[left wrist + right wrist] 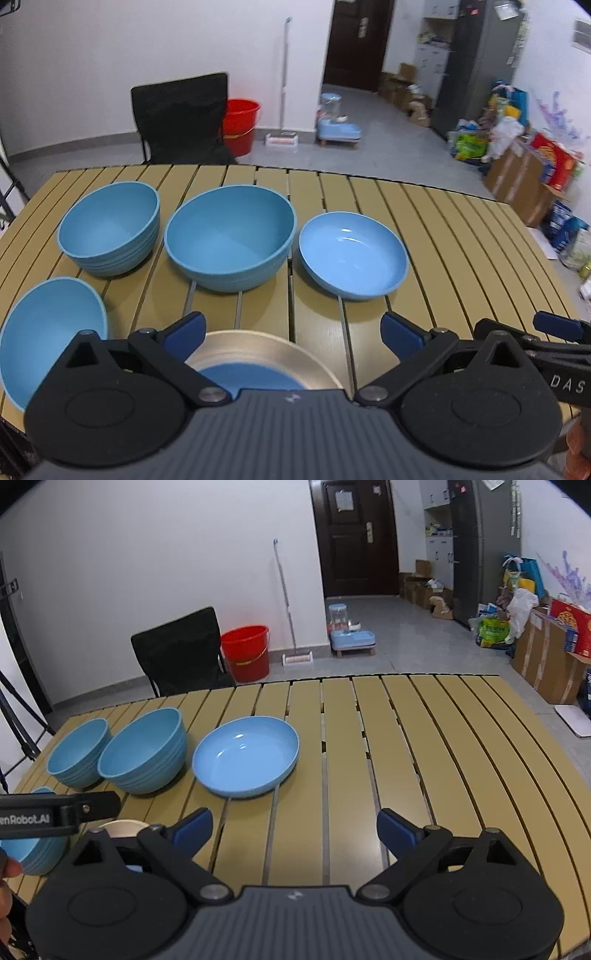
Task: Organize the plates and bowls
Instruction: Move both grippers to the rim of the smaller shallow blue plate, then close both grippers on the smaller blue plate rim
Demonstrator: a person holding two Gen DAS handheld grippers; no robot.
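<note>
Both my grippers hover over the near edge of the slatted table [424, 738], nothing picked yet. Left gripper [293, 330] jaws spread wide, nothing between the pads; below them sits a beige plate [295, 350] with something blue on it [251, 378], plate or bowl, can't tell, my own body hides most of it. Right gripper [295, 830] jaws also wide apart, empty, only bare slats under them, so I judge it's free for the next pick.

Dishes are all on the table's left half, right half bare. Far row, left to right: small blue bowl [110, 229] nearest the left edge, big blue bowl [229, 236] just beside it, then the shallow blue plate [352, 254] about mid-table, a little apart from the big bowl. Another blue bowl [51, 332] sits at the near left corner, next to the beige plate. Looks like a sorted line-up, probably bowls to nest and plates to stack, a guess from the layout.

Looks: bowls are matte teal-blue with ribbed outer walls, deep, upright, empty. Shallow plate is lighter blue, glossy, with light spots inside and a low curved rim. Beige plate is matte cream with a wide rim
</note>
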